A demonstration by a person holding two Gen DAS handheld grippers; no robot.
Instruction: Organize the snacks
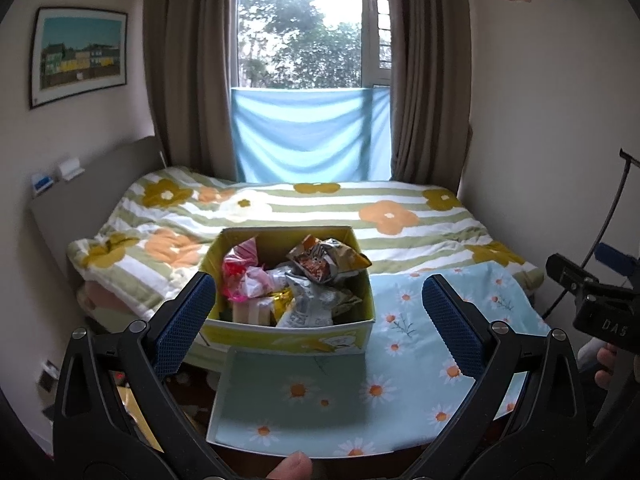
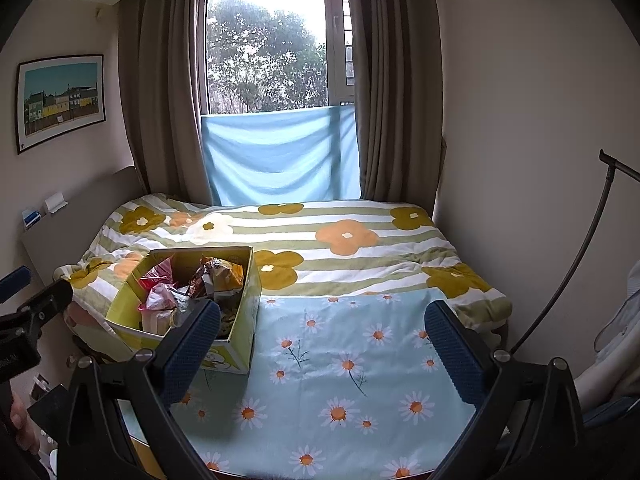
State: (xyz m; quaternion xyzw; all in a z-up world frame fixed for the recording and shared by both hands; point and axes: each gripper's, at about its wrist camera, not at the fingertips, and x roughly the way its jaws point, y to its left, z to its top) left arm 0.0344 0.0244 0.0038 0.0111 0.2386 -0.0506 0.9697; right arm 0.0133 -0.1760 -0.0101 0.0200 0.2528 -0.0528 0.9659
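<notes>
Snack box (image 1: 288, 280) sits at left edge of your daisy cloth (image 2: 352, 360), packets heaped inside. Left gripper (image 1: 318, 324) and right gripper (image 2: 324, 348) both spread wide, empty. Cloth right of box bare.

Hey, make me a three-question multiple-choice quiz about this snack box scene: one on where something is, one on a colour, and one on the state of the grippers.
1. Where are the snack packets?
A. Scattered over the flowered blanket
B. Inside the open yellow box
C. On the headboard shelf

2. What colour is the cloth with daisies under the box?
A. Light blue
B. Dark red
C. Black

3. How are the fingers of the two grippers?
A. Both shut on a packet
B. Left shut, right open
C. Both spread open, holding nothing

Answers:
1 B: the packets fill the yellow box, and none lie on the blanket.
2 A: the daisy cloth is pale blue in both views.
3 C: the left gripper and the right gripper each show wide-apart fingers with nothing between them.
</notes>
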